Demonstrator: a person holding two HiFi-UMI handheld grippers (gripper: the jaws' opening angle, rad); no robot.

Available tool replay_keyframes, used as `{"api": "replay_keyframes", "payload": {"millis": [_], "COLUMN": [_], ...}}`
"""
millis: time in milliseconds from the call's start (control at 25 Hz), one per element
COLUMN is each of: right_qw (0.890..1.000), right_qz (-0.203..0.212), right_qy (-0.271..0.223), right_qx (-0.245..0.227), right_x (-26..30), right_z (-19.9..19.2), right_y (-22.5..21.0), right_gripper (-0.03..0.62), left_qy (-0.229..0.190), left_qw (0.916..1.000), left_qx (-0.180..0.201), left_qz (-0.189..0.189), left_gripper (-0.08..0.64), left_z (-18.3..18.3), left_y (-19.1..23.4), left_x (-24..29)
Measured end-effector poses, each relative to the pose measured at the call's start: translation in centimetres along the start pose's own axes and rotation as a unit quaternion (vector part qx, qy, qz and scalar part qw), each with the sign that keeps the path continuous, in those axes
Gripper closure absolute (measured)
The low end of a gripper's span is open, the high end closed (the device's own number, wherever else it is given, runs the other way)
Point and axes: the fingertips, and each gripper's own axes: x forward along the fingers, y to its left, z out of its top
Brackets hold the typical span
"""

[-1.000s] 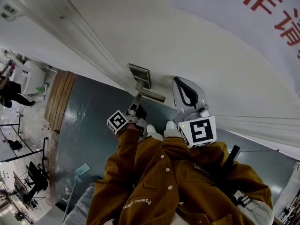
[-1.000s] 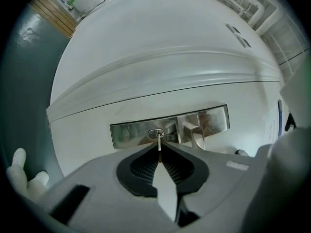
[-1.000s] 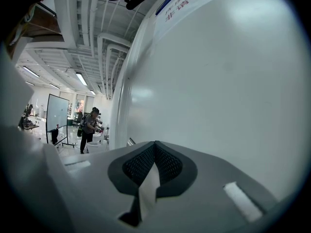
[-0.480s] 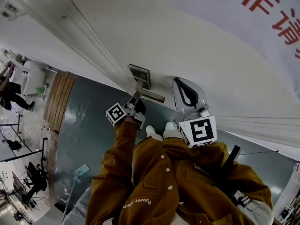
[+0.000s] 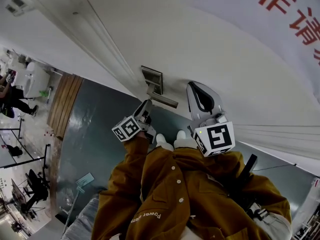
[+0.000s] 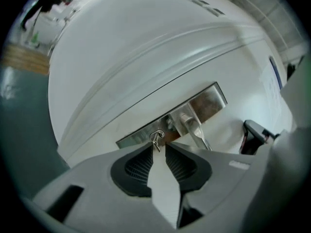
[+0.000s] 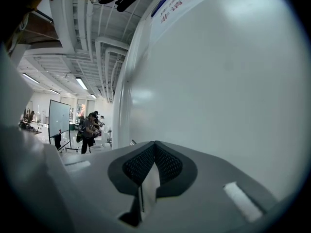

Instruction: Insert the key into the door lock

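A small metal key [image 6: 156, 138] with a ring sticks out of the steel lock plate [image 6: 209, 101], just beside the lever handle [image 6: 194, 130]. In the left gripper view my left gripper [image 6: 157, 144] has its jaw tips on either side of the key, with a narrow gap wider than the key, so it looks open. In the head view the left gripper [image 5: 148, 103] points at the lock plate [image 5: 151, 78] below the handle [image 5: 164, 101]. My right gripper [image 5: 192, 85] is shut and empty, held up beside the white door [image 5: 215, 44]; its jaws [image 7: 155, 143] meet at the tips.
The door carries red lettering [image 5: 292, 6] at the upper right. A dark green floor [image 5: 95, 129] lies under the brown-sleeved arms. People [image 7: 90, 130] stand far off in the room, and a door frame [image 5: 95, 34] runs left of the lock.
The left gripper pushed up toward the lock plate, then its marker cube settled back and turned a little. The right gripper has hardly moved.
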Motion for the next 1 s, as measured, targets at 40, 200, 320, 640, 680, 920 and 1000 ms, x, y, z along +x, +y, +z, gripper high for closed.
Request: {"api": "replay_keyframes", "payload": {"millis": [40, 200, 320, 640, 680, 920, 1000], "right_qw": [1.000, 0.999, 0.997, 0.992, 0.992, 0.993, 0.993], "right_qz": [0.008, 0.046, 0.078, 0.112, 0.111, 0.108, 0.108], "right_qy": [0.000, 0.003, 0.010, 0.051, 0.052, 0.051, 0.049], "right_qx": [0.001, -0.011, -0.024, -0.017, -0.016, -0.009, -0.007], "right_x": [0.1, 0.1, 0.0, -1.2, -1.4, -2.2, -2.3], "right_z": [-0.1, -0.7, -1.4, -6.2, -6.5, -7.4, -7.4], "right_y": [0.4, 2.4, 3.8, 4.7, 4.7, 4.0, 3.9], "right_gripper": [0.588, 0.588, 0.588, 0.588, 0.588, 0.588, 0.588], "left_qy": [-0.001, -0.038, -0.059, -0.051, -0.048, -0.041, -0.040], "left_qw": [0.9992, 0.9807, 0.9690, 0.9477, 0.9460, 0.9449, 0.9447], "left_qx": [0.036, 0.183, 0.237, 0.315, 0.321, 0.325, 0.325], "left_qz": [0.018, 0.056, 0.038, -0.003, -0.004, -0.011, -0.014], "left_gripper": [0.486, 0.549, 0.558, 0.560, 0.560, 0.560, 0.560], "left_z": [0.3, 2.2, 2.9, 1.8, 1.6, 0.6, 0.4], "left_y": [-0.2, -4.5, -8.9, -16.5, -16.8, -17.7, -18.0], "left_x": [-0.8, -4.4, -6.2, -7.1, -7.1, -6.8, -6.7]}}
